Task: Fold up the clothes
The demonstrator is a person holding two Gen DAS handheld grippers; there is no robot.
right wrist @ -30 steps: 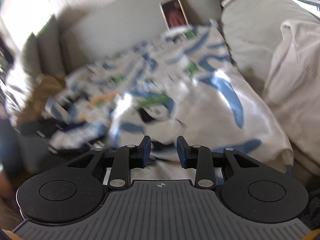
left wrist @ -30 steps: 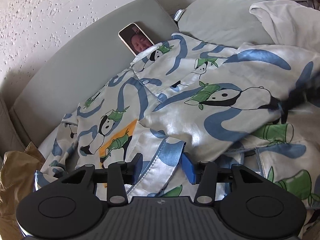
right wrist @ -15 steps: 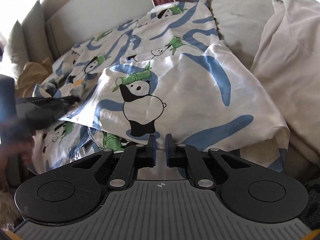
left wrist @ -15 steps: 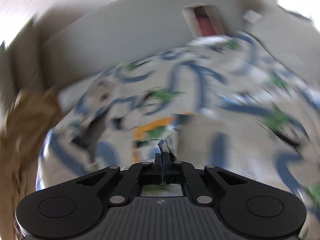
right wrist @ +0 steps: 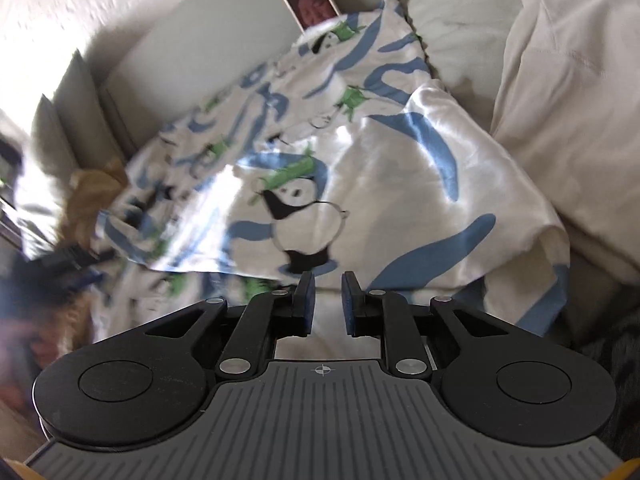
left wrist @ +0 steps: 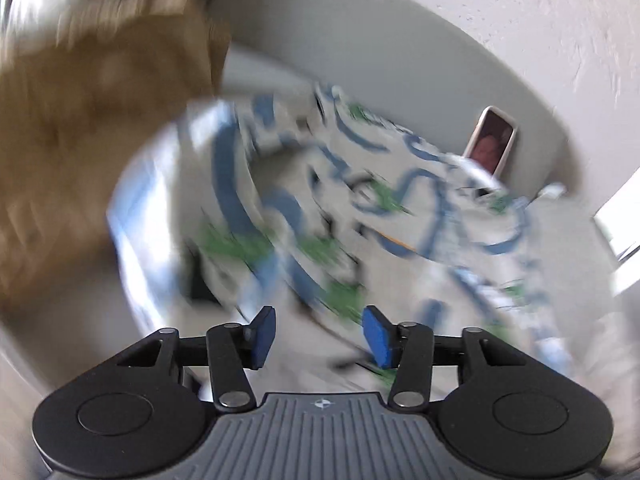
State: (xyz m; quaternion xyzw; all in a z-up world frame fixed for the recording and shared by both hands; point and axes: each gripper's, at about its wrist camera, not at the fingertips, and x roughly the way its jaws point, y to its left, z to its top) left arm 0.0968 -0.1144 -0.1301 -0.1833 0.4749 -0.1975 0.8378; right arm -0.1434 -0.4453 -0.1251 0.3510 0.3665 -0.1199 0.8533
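Left wrist view is all smear now: a second ago it looked steadily over the pyjama top (left wrist: pixel 360 208); now the picture is rolled over, with the tan cloth (left wrist: pixel 92 120) swung to the upper left. The left gripper (left wrist: pixel 318 336) had pinched nearly shut half a second back, and its jaws are now opening, nothing between the pads. On the right wrist view, the right gripper (right wrist: pixel 327 300) is opening too, narrow gap, empty, hovering at the near hem. So both seem to have let go, one fold probably laid, more to come. The top lies spread on the sofa (right wrist: pixel 200 36), phone (right wrist: pixel 308 0) propped behind. No containers in sight.
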